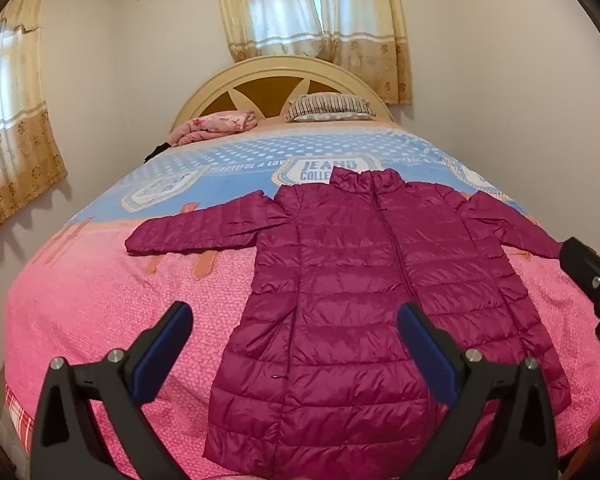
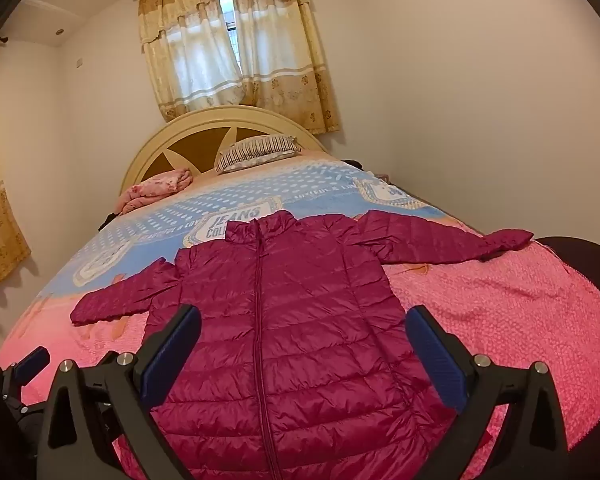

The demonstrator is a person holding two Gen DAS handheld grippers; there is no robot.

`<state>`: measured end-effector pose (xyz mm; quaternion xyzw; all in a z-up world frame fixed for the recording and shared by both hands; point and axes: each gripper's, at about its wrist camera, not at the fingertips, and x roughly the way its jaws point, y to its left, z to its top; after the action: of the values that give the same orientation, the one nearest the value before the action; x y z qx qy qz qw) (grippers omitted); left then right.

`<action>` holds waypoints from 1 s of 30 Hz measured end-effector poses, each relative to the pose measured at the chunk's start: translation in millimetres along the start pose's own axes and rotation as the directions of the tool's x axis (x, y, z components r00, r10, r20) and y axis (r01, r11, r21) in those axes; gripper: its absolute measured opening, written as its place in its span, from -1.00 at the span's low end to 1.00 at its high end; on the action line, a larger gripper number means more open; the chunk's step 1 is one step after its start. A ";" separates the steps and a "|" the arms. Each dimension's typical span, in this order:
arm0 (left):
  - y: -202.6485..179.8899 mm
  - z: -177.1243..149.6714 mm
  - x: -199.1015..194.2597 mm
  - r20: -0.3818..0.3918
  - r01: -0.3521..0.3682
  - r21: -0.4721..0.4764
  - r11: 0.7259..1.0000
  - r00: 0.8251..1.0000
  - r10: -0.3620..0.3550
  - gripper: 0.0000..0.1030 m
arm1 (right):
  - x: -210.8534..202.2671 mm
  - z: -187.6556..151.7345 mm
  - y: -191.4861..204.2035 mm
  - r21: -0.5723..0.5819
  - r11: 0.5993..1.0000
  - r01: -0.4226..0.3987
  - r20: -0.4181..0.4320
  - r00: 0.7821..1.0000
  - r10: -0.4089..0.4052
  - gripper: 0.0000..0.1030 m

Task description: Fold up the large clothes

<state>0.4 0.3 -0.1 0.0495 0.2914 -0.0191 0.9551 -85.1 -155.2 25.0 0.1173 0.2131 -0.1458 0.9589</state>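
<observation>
A long magenta quilted puffer jacket (image 1: 352, 280) (image 2: 284, 320) lies flat on the bed, zipped, front up, collar toward the headboard, both sleeves spread sideways. My left gripper (image 1: 296, 320) hovers above the jacket's lower left part, open, with nothing between its blue pads. My right gripper (image 2: 304, 320) hangs over the jacket's lower middle, open and empty too. In the left wrist view the right gripper's black body (image 1: 592, 280) shows at the right edge; in the right wrist view the left gripper (image 2: 24, 372) shows at the lower left.
The bed (image 1: 100, 312) carries a pink and blue cover. A striped pillow (image 1: 328, 107) and a folded pink floral blanket (image 1: 216, 126) lie by the cream headboard (image 1: 236, 76). Walls stand close on both sides. A dark rounded object (image 2: 580, 260) sits beside the bed's right edge.
</observation>
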 end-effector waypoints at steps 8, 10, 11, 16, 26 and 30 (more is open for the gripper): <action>1.6 5.0 -2.9 0.007 0.016 0.000 1.000 1.000 -0.016 1.00 | -1.5 -3.6 3.2 -0.021 1.000 0.022 0.017 1.000 -0.022 0.98; 1.9 6.6 -3.8 0.008 0.028 -0.008 1.000 1.000 -0.027 1.00 | -1.5 -3.8 4.5 -0.025 0.999 0.024 0.018 1.000 -0.023 0.98; 3.1 6.6 -4.3 0.008 0.028 -0.010 1.000 1.000 -0.028 1.00 | -0.6 -3.2 2.3 -0.023 1.000 0.022 0.015 1.000 -0.021 0.98; 2.9 -1.1 -6.5 0.021 0.028 -0.018 0.999 0.999 -0.027 1.00 | -5.2 0.3 0.2 -0.016 1.000 0.027 0.021 0.999 -0.027 0.98; 3.9 -2.1 -6.9 0.017 0.026 -0.017 1.000 1.000 -0.026 1.00 | -5.7 0.6 -1.8 -0.014 0.999 0.031 0.008 0.999 -0.031 0.98; 2.5 -2.6 -6.9 0.020 0.024 -0.014 1.000 1.000 -0.023 1.00 | -5.0 0.0 -0.6 -0.015 0.999 0.033 0.010 0.999 -0.033 0.98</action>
<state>-6.6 3.1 1.8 0.0388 0.2826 -0.0287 0.9580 -89.6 -154.7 27.2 0.1056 0.2117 -0.1605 0.9583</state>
